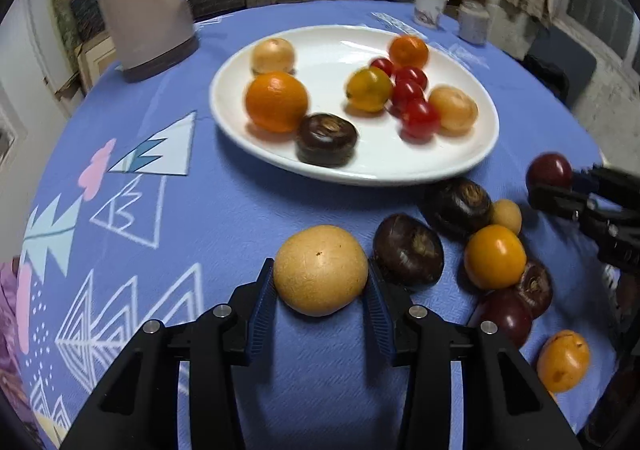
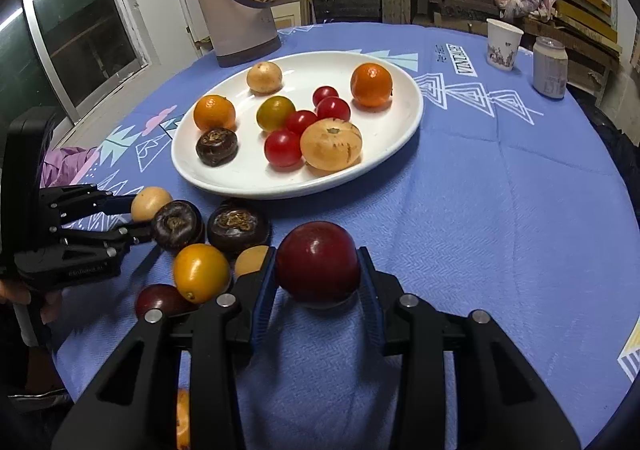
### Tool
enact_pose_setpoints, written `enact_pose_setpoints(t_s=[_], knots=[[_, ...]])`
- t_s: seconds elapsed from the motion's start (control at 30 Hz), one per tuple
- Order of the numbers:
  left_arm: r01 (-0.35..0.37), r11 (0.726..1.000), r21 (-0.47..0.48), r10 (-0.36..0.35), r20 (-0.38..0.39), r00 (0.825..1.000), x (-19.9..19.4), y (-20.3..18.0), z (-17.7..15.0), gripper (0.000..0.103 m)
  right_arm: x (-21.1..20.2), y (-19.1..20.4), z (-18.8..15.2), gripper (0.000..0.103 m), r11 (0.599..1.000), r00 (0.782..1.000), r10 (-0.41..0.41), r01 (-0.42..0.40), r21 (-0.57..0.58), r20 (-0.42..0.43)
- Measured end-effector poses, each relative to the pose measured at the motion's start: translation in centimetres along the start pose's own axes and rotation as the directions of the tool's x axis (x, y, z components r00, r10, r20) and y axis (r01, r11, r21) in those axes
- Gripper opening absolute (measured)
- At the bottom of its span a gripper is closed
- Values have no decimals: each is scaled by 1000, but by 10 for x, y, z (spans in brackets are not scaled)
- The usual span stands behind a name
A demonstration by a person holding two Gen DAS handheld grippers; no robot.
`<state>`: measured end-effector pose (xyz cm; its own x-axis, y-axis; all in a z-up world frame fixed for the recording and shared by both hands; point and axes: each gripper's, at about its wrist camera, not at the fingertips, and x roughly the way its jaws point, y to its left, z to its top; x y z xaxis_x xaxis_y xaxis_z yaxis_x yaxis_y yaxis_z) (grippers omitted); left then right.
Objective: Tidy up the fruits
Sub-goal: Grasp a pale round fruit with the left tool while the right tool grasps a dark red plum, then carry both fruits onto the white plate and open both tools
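Left wrist view is showing the left gripper clamping a tan fruit off the tablecloth; the right gripper is clamping a dark red plum. Both are best lifted clear over the white plate's rim before being released gently.

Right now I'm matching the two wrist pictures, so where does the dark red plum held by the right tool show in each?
Left wrist view: the dark red plum sits at the far right edge, clamped in the right tool.
Right wrist view: bottom centre, the plum between that tool's pads.
Shared landmark: the white plate, just beyond it in both views.
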<state>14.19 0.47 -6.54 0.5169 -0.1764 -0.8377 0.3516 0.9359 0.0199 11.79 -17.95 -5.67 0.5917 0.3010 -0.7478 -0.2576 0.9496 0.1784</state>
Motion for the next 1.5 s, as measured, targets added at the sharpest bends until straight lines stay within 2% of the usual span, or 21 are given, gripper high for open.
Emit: enact_pose_setpoints(t_s=[0.1, 0.4, 0.67, 0.93, 1.17, 1.5], knots=[[-30, 999, -21, 31, 53, 998, -18, 5, 1, 44, -9, 2, 1, 38, 1000, 1000, -8, 8, -8, 13], [-5, 1000, -28, 7, 105, 994, -46, 4, 8, 44, -32, 6, 10, 38, 999, 998, -21, 23, -23, 62], [16, 1000, -2, -15, 182, 983, -63, -5, 46, 44, -43, 10, 35, 38, 999, 994, -6, 11, -43, 113], [49, 998, -35, -43, 157, 987, -32, -3, 89, 44, -14, 14, 79, 38, 997, 993, 5, 4, -76, 114], [60, 994, -91, -48, 133, 990, 5, 6, 121, 44, 40, 5, 113, 38, 999, 999, 1, 1, -48, 47], [61, 993, -103, -51, 89, 995, 37, 11, 130, 45, 77, -8, 123, 39, 1000, 1000, -10, 10, -4, -1]])
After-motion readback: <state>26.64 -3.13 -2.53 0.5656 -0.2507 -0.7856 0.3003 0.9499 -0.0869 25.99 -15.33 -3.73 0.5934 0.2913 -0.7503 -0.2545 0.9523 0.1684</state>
